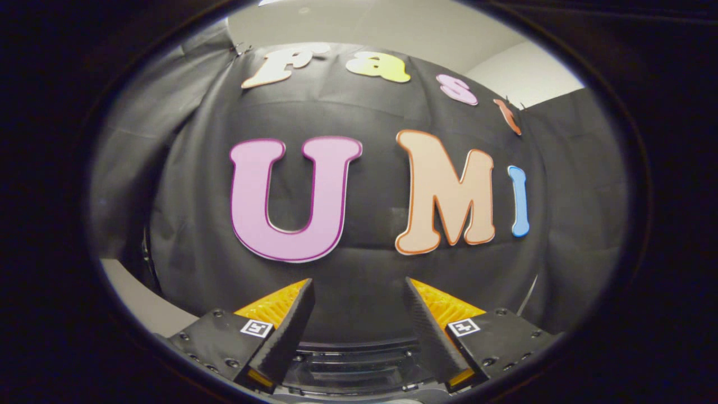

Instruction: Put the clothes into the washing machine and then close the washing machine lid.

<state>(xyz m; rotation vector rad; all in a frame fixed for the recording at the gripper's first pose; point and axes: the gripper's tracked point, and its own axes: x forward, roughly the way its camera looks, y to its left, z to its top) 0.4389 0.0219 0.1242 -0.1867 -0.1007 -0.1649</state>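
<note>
Item: gripper (pixel 358 292). Its two fingers stand well apart with an open gap between them and nothing in that gap; I hold no cloth and no lid with it. It points level at the booth wall (pixel 364 264), black cloth hanging just beyond the fingertips

Item: clothes. I cannot place them from here; nothing ahead of the fingers or between them reads as a garment

Item: washing machine and its lid. I cannot place these either. A dark curved edge (pixel 359 343) lies low between the finger bases, but I cannot tell whether it belongs to the machine or to my own rig

Item: pale strip of surface (pixel 137 300), off to the left past the left finger, beside the wall's lower hem. Bare as far as I see it

Risks, as I judge them:
- Reaching down blind. With the task's things below my line of sight, I may drop the fingers onto a hard rim instead of cloth
- Snagging the wall. The fingers are near the hanging cloth; a forward push while tilting down could catch a fold and drag it
- Closing early. Pinching on nothing wastes the approach, and I would have to reopen over the pile
- Partial grab. A wide stance suits loose fabric, but a shallow dip may catch only an edge that slips free on the lift
</note>
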